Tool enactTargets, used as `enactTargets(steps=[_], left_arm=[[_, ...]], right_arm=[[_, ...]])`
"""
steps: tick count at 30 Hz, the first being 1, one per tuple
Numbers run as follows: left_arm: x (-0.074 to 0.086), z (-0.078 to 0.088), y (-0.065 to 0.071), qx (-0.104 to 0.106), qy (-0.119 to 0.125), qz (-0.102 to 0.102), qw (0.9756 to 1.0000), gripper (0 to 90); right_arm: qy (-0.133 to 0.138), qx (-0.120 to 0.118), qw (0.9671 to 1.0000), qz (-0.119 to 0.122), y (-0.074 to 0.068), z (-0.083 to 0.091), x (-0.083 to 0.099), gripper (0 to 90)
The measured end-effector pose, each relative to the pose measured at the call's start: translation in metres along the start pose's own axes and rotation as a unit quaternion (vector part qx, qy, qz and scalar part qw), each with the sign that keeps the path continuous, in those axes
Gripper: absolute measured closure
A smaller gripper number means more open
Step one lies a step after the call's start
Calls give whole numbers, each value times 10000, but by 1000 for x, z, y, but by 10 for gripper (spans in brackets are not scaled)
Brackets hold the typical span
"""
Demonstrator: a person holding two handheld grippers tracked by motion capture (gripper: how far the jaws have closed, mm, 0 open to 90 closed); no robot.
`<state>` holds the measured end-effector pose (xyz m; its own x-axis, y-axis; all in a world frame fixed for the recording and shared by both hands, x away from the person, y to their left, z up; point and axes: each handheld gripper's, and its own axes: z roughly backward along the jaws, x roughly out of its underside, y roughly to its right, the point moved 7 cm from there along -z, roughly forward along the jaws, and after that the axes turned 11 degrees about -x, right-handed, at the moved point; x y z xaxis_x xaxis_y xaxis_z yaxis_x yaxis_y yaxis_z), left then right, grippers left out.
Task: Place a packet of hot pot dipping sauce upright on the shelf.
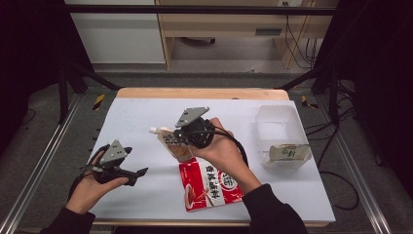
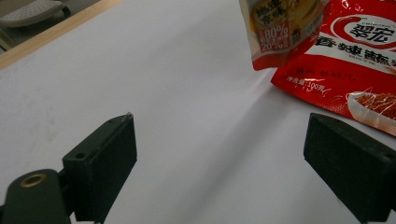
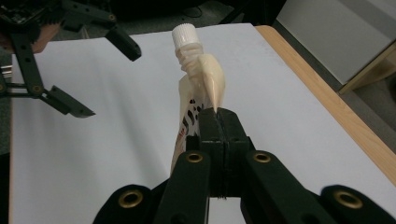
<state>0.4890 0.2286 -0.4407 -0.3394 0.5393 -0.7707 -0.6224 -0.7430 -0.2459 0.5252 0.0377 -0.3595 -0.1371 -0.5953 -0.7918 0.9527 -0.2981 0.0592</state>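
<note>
My right gripper (image 1: 178, 139) is shut on a cream spouted pouch (image 1: 171, 143) with a white cap and holds it lifted above the white table top (image 1: 146, 117). In the right gripper view the jaws (image 3: 218, 128) pinch the pouch's (image 3: 201, 88) edge below the cap. A red snack pouch (image 1: 209, 185) lies flat just in front of that hand. My left gripper (image 1: 136, 161) hovers at the table's left front, open, with nothing between its pads (image 2: 100, 163). Ahead of it are the red pouch (image 2: 359, 51) and the lifted pouch's bottom (image 2: 280, 32).
A clear plastic tub (image 1: 277, 119) stands at the table's right with a green-and-white packet (image 1: 288, 152) in it. A wooden strip (image 1: 202, 92) runs along the far edge. Black frame posts and cables flank the table.
</note>
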Motion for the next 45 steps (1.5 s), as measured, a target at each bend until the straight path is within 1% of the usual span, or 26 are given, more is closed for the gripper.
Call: enactTargets(steps=[2, 3, 5, 7, 8, 9, 11, 12, 13, 14, 18, 19, 21, 22, 23, 24, 26, 32, 33, 34, 35, 37, 41, 42, 43, 45], left_arm=[[-7, -1, 2, 89, -2, -48, 9999, 94], [-14, -1, 3, 137, -13, -118, 9998, 94], [-24, -1, 3, 160, 24, -178, 9997, 100], [-33, 0, 2, 251, 64, -174, 9995, 107], [-33, 0, 2, 251, 64, -174, 9995, 113], [-43, 1, 2, 338, 103, -208, 9992, 124], [-46, 1, 3, 381, 108, -241, 9989, 144], [-52, 0, 4, 476, 125, -292, 9984, 144], [-56, 0, 5, 561, 151, -257, 9980, 152], [-64, -1, 6, 584, 173, -303, 9977, 178], [-75, -3, 9, 644, 196, -408, 9969, 212], [-81, -4, 12, 716, 208, -476, 9961, 248], [-82, -4, 14, 741, 176, -520, 9957, 259], [-83, -5, 15, 736, 148, -613, 9953, 278], [-85, -7, 16, 752, 115, -670, 9948, 323], [-86, -7, 16, 774, 121, -681, 9946, 350], [-87, -7, 17, 829, 155, -687, 9941, 442], [-89, -7, 19, 871, 146, -749, 9933, 632], [-90, -7, 20, 885, 148, -728, 9933, 632], [-91, -7, 21, 881, 163, -709, 9934, 664], [-92, -6, 21, 869, 165, -737, 9933, 687], [-96, -4, 24, 865, 220, -807, 9927, 710], [-101, -1, 25, 900, 306, -767, 9925, 715], [-102, 0, 25, 930, 293, -758, 9923, 716], [-105, 1, 26, 933, 238, -805, 9921, 718], [-108, 1, 26, 910, 228, -831, 9921, 719]], right_arm=[[-10, -46, 10000, 33, -2, 2, 0, 900], [2, -81, 10000, 38, -4, 3, 1, 900], [-17, -126, 9999, 80, -6, 4, 1, 900], [-20, -154, 9998, 88, -9, 5, 1, 900], [-20, -154, 9998, 88, -9, 5, 1, 900], [-24, -174, 9998, 101, -11, 5, 2, 900], [-32, -204, 9997, 111, -12, 6, 2, 900], [-19, -215, 9997, 116, -12, 6, 2, 900], [-16, -240, 9996, 130, -14, 6, 3, 900], [-23, -274, 9995, 148, -16, 6, 3, 900], [5, -316, 9994, 149, -19, 7, 5, 900], [3, -338, 9993, 176, -20, 8, 5, 900], [10, -354, 9992, 172, -21, 9, 6, 900], [15, -365, 9992, 170, -21, 9, 7, 900], [36, -377, 9991, 163, -22, 11, 7, 900], [52, -389, 9990, 194, -22, 12, 8, 900], [52, -384, 9991, 172, -22, 13, 10, 900], [71, -380, 9992, 130, -21, 13, 13, 900], [70, -373, 9992, 123, -21, 13, 13, 900], [77, -374, 9992, 125, -20, 13, 14, 900], [84, -369, 9992, 101, -20, 13, 14, 900], [119, -327, 9994, 64, -18, 16, 13, 900], [184, -316, 9993, 33, -16, 21, 12, 900], [201, -305, 9993, 14, -16, 22, 12, 900], [192, -290, 9994, 35, -16, 24, 12, 900], [163, -257, 9995, 36, -15, 25, 12, 900]])
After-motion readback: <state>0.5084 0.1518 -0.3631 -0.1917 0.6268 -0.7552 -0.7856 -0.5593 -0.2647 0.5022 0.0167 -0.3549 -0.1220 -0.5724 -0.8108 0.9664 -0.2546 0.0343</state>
